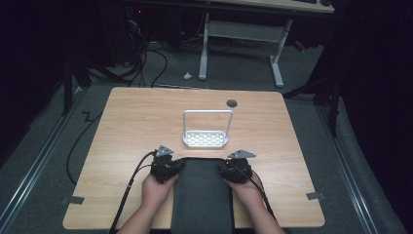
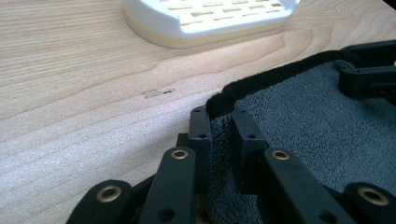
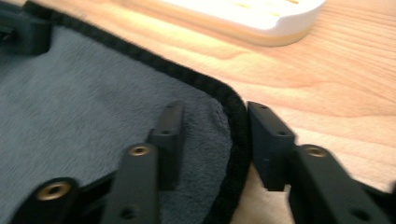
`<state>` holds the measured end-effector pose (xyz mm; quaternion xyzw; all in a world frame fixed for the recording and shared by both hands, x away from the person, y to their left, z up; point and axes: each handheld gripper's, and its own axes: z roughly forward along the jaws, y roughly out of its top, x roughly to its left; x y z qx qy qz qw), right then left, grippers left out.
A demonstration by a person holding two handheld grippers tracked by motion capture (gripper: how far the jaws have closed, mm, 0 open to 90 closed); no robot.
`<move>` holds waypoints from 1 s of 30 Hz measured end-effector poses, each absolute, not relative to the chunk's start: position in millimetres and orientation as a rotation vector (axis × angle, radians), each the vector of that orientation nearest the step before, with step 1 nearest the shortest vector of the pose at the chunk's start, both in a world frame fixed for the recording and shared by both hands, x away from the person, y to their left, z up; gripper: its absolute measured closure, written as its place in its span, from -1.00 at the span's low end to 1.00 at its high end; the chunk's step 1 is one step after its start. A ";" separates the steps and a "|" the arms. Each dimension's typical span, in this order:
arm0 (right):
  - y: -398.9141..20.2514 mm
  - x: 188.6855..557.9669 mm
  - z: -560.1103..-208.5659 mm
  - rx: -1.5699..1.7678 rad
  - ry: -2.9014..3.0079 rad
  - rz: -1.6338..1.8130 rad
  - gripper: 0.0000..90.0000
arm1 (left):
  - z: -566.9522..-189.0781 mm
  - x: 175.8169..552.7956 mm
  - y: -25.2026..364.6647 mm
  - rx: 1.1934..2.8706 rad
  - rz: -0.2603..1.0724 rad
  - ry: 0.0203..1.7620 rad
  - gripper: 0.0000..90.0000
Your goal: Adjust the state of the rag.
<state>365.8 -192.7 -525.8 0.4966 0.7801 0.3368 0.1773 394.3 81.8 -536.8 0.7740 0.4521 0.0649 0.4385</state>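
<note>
gripping the far corners of a dark grey towel point(image 1: 202, 195) is the step in hand, as i judge it. towel lies flat on the counter point(image 1: 126, 126), its far edge running between the two tongs, the rest trailing back toward the person between the forearms.

left tongs point(image 2: 223, 122): jaws narrow, pinched on the towel's black-bound corner, pile bunched between the pads. seen from above at point(image 1: 164, 168).

right tongs point(image 3: 215, 128): jaws stand apart, straddling the bound hem at the other corner; one jaw over the pile, one over bare wood, pads not pressing. seen from above at point(image 1: 237, 169).

next move, my guess: right tongs must close on the hem so both corners are held evenly; then the cloth can be lifted or drawn for a fold. uneven grip would skew the cloth.

around: white slotted tray point(image 1: 205, 139) with a tall wire handle sits just beyond the tongs, near the towel's far edge. any forward carry of the cloth could snag it. dark round grommet hole point(image 1: 232, 103) farther beyond. cables trail back from each hand.
</note>
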 end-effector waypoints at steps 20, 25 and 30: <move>-186.6 343.6 -516.5 1.246 2.133 1.039 0.84 | -536.0 392.5 83.8 1.916 0.154 1.096 0.81; -188.3 334.7 -509.1 1.218 2.091 1.103 0.83 | -529.6 386.6 87.1 1.860 0.155 1.073 0.83; -194.7 326.6 -503.0 1.231 2.023 1.215 0.83 | -510.3 374.7 87.7 1.823 0.240 1.034 0.85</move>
